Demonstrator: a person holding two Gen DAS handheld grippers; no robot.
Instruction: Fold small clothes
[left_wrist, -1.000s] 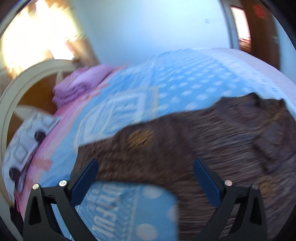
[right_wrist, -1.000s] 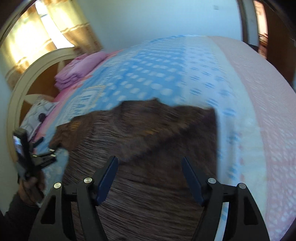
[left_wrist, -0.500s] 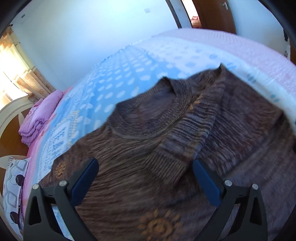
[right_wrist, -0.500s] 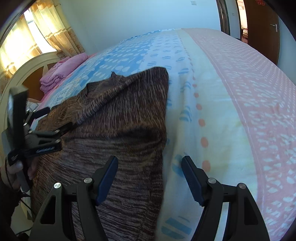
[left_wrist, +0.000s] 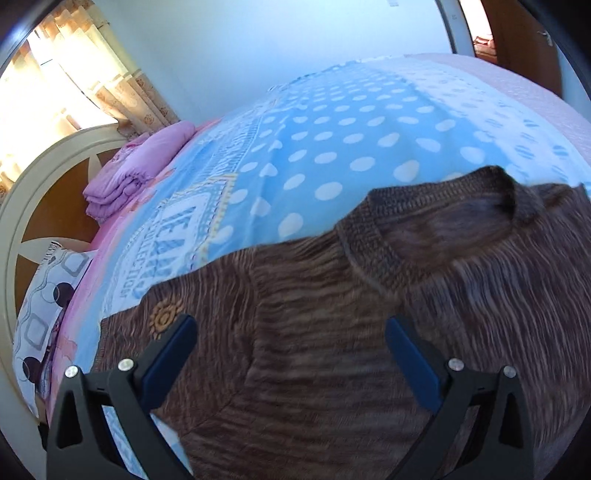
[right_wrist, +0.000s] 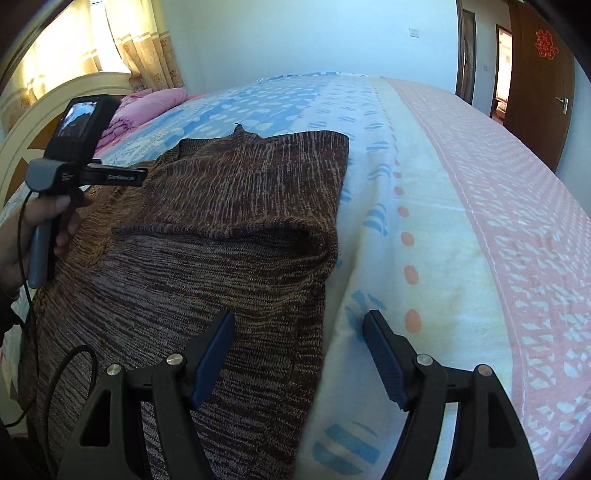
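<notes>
Folding this brown sweater (right_wrist: 207, 236) neatly starts with getting both tools low and on the right spots. It lies on the bed (right_wrist: 461, 221), filling the lower left of the right camera's picture, with its straight side edge running down the middle. One part is already turned over and makes a puffy fold near the middle of that picture.

Your right gripper (right_wrist: 299, 354) hangs over that side edge at the bottom of the frame. Its fingers are wide apart and hold nothing. One finger is over the knit and the other is over the bed sheet. Bring it down so both fingers pinch only the sweater edge, not the sheet.

Your left gripper (left_wrist: 291, 354) is over the shoulder area, at the bottom of its own frame, with the collar (left_wrist: 424, 236) at the middle right. Its fingers are wide too, with nothing in them. Pick the shoulder edge by the little sun patch (left_wrist: 164, 317), I think, so both sides lift together. Go slowly, because soft knit slips and bunches.

A second ago, the left camera saw the sweater's other side with bare sheet between its fingers; now it looks at the collar. The right camera was over the middle of the knit then; now it is at the side edge and lower.
</notes>
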